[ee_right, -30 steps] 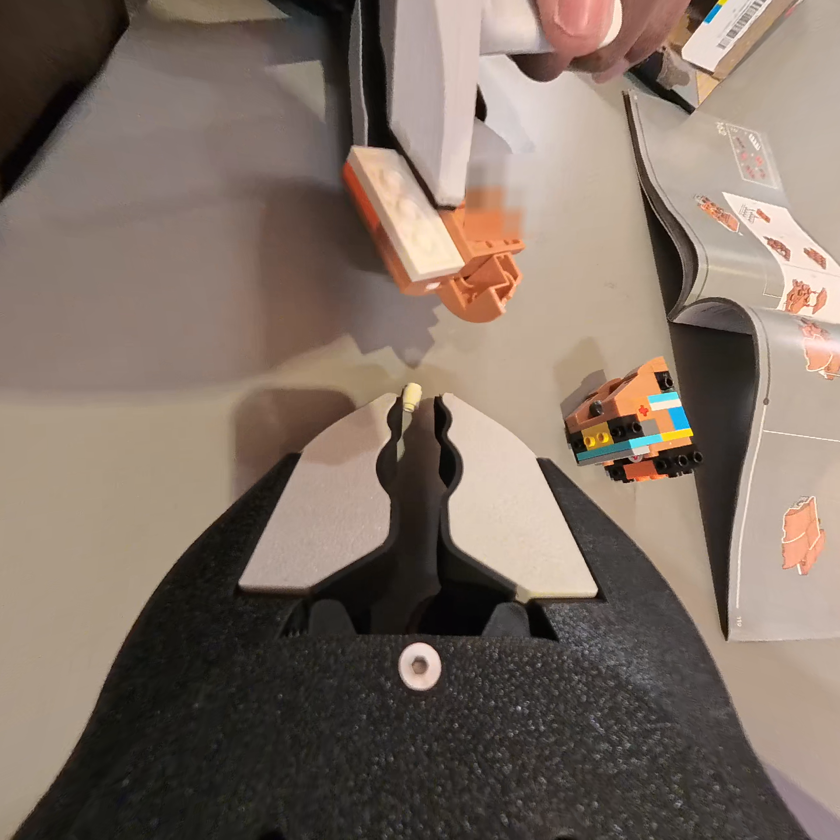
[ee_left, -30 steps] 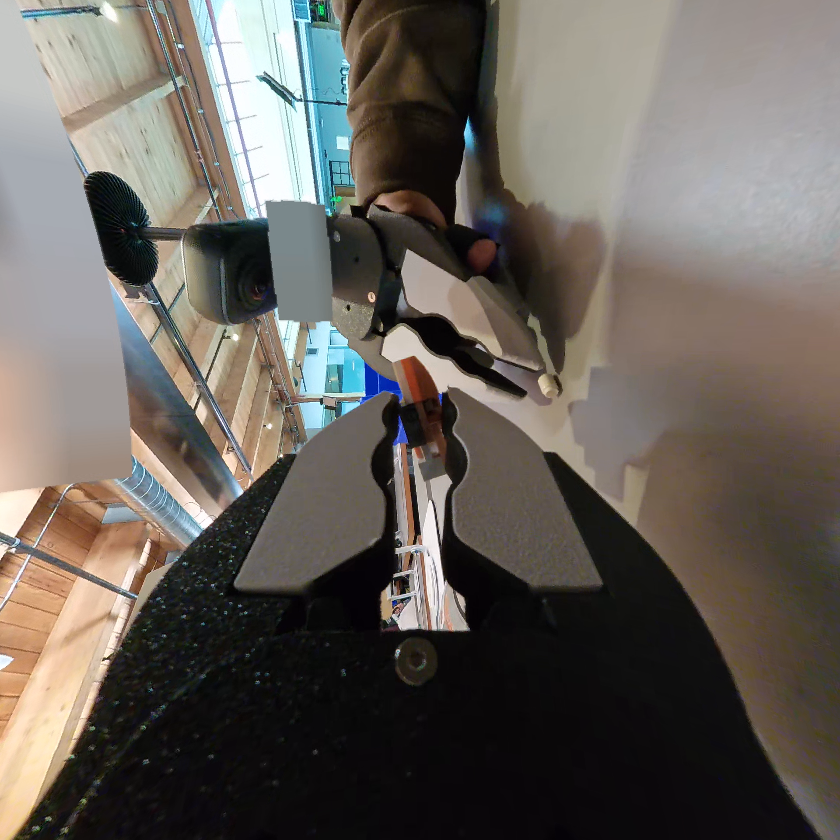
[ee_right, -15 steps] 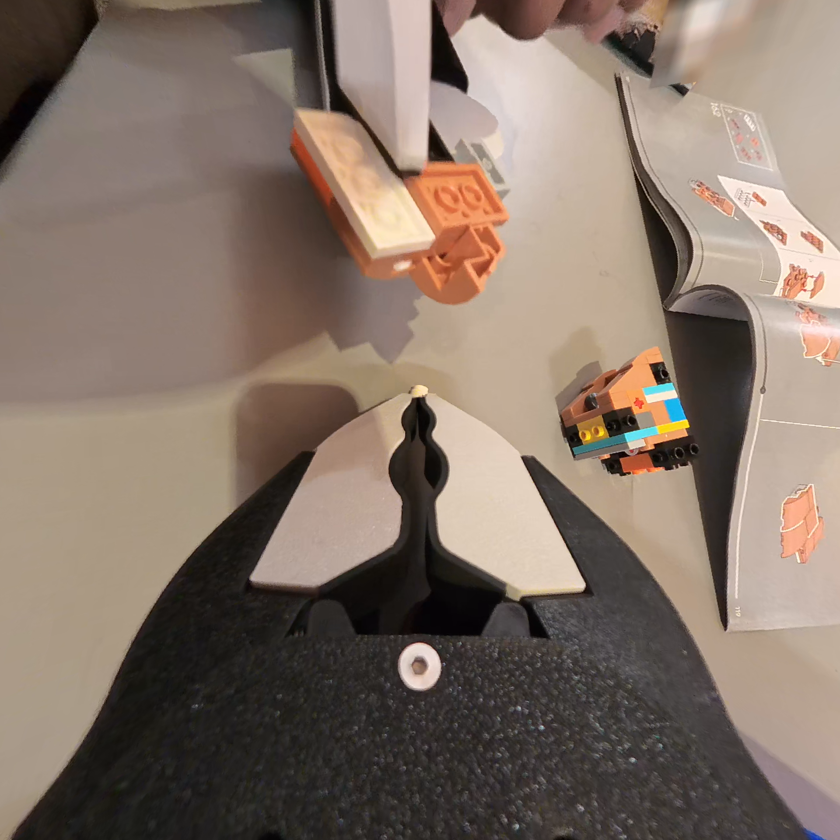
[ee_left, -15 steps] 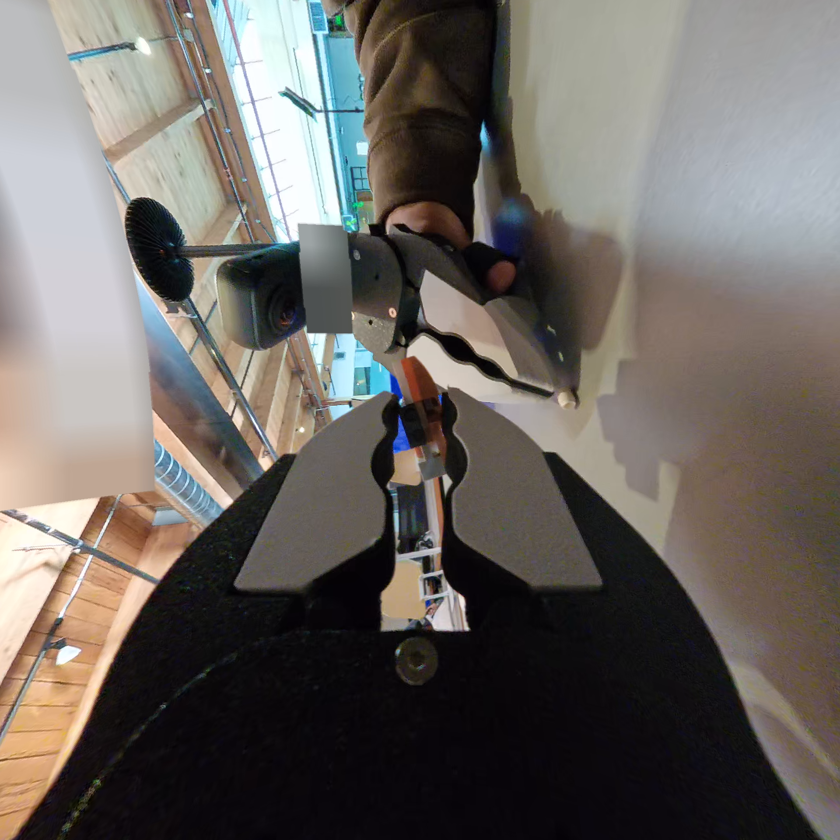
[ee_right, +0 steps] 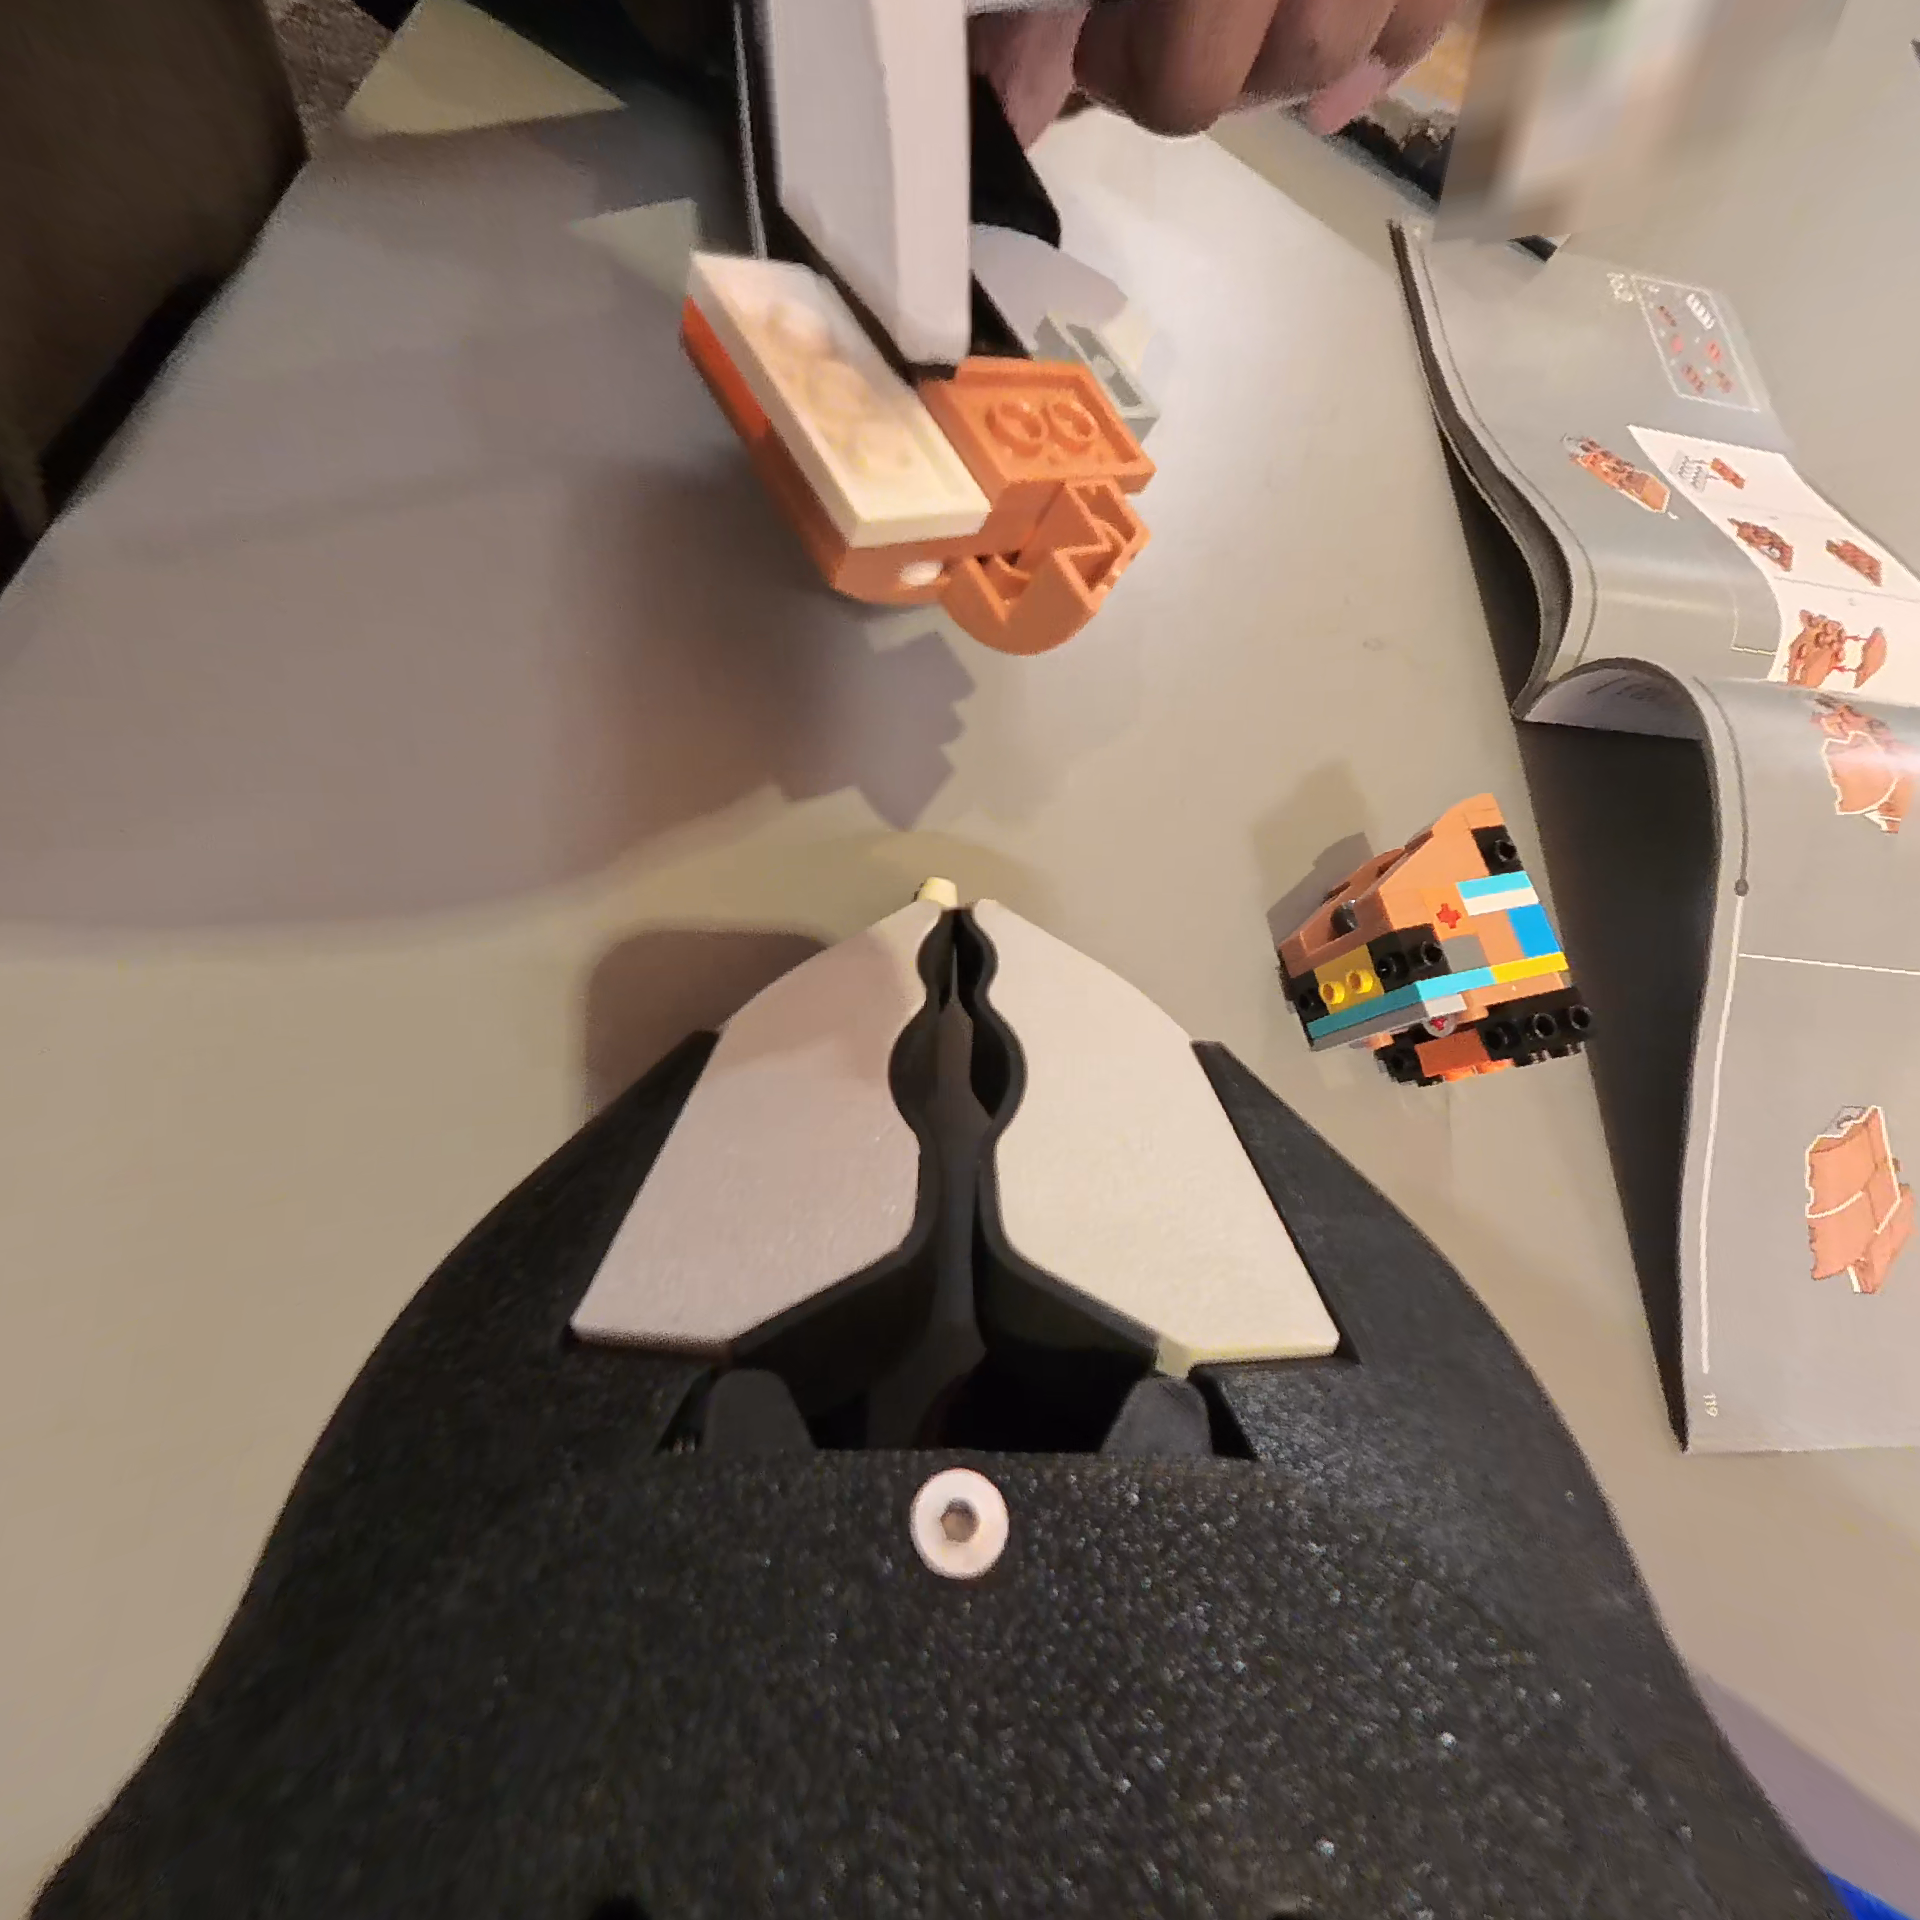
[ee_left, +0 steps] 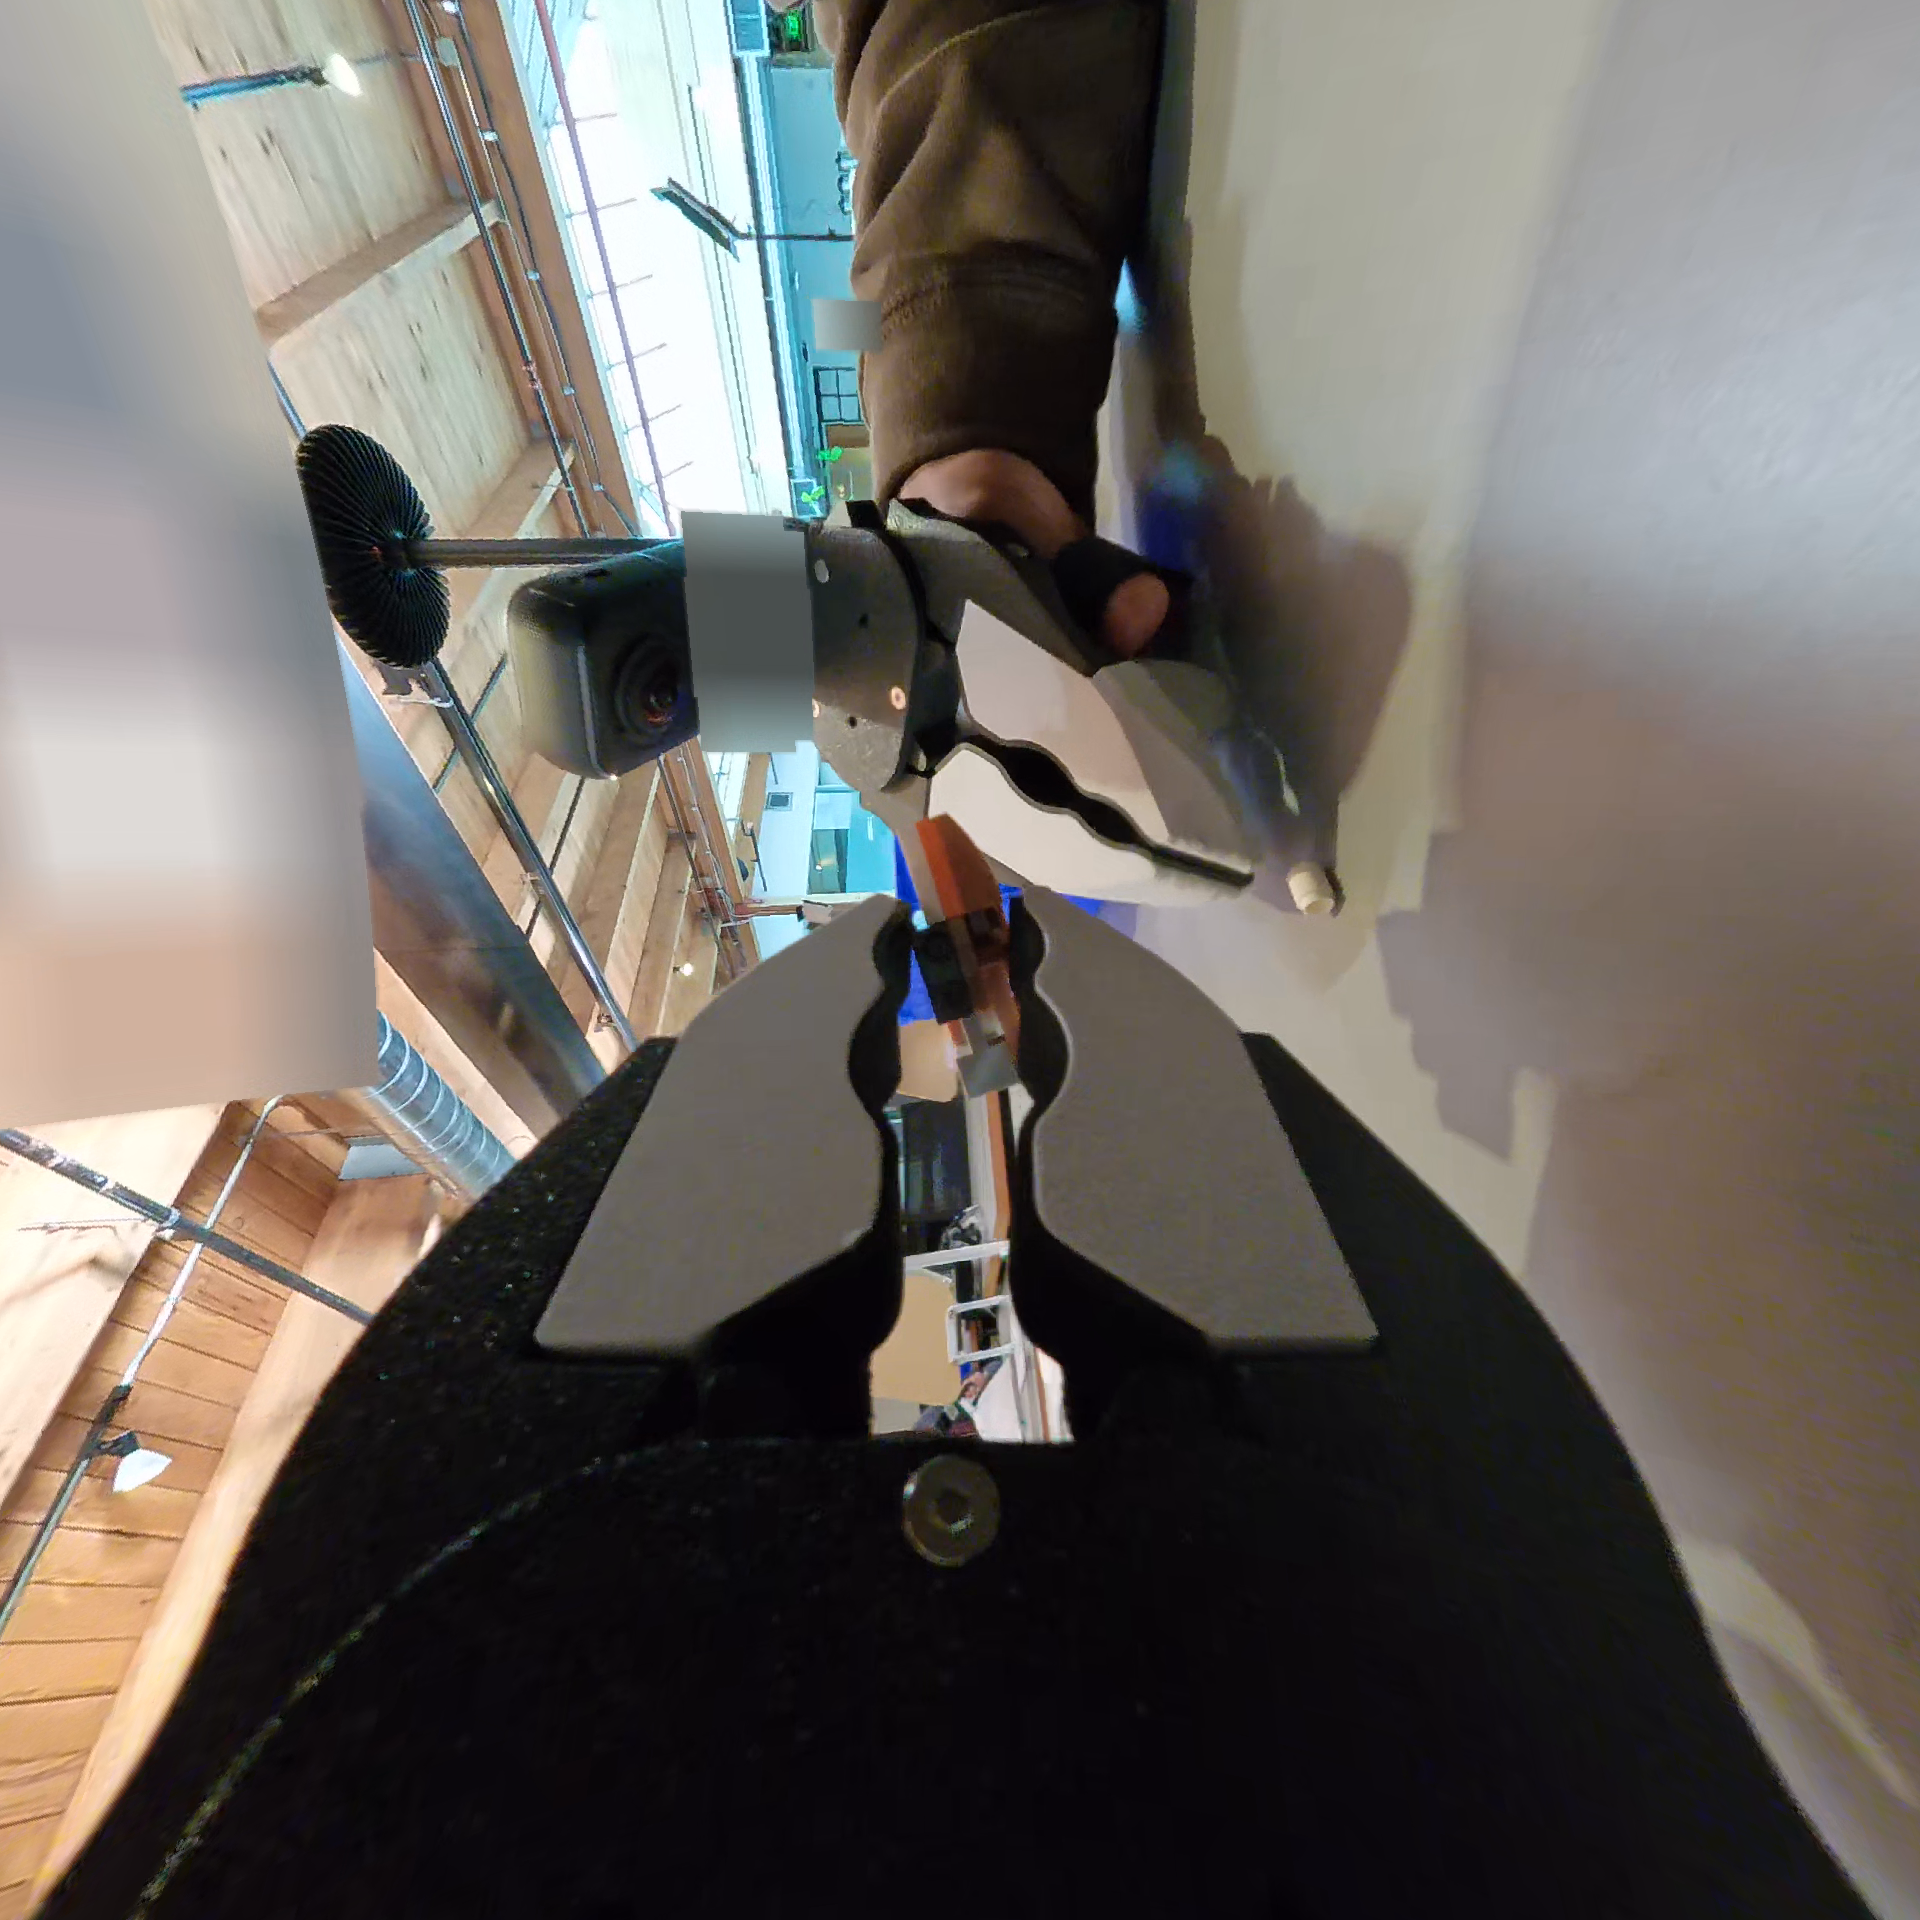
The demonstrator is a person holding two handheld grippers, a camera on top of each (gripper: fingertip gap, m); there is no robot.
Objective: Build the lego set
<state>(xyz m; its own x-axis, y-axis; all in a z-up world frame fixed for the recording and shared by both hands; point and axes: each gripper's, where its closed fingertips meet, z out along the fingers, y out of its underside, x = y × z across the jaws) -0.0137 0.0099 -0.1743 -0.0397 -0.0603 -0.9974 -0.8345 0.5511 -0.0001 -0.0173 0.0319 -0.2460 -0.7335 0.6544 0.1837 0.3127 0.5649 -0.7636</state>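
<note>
My left gripper [ee_left: 961, 920] is shut on an orange lego assembly [ee_left: 961, 961], held in the air and turned sideways. In the right wrist view the assembly [ee_right: 914, 468] shows an orange body with a white plate on top, hanging from the left gripper [ee_right: 935, 353] above the grey table [ee_right: 312, 727]. My right gripper [ee_right: 954, 909] is shut on a small cream peg [ee_right: 938, 891] that sticks out past its tips, low over the table and below the assembly. The left wrist view also shows the right gripper [ee_left: 1236, 873] with the peg [ee_left: 1311, 891].
A second lego block [ee_right: 1434, 956], orange with blue, yellow and black parts, lies on the table right of my right gripper. An open instruction booklet [ee_right: 1714, 623] lies at the right edge. A person's hand and brown sleeve [ee_left: 977, 312] hold the right gripper. There is about 8 centimeters between the tips of the two grippers.
My right gripper has closed on the cream peg; its jaws stood apart a second ago. The orange assembly in my left gripper has tilted and come a little closer.
</note>
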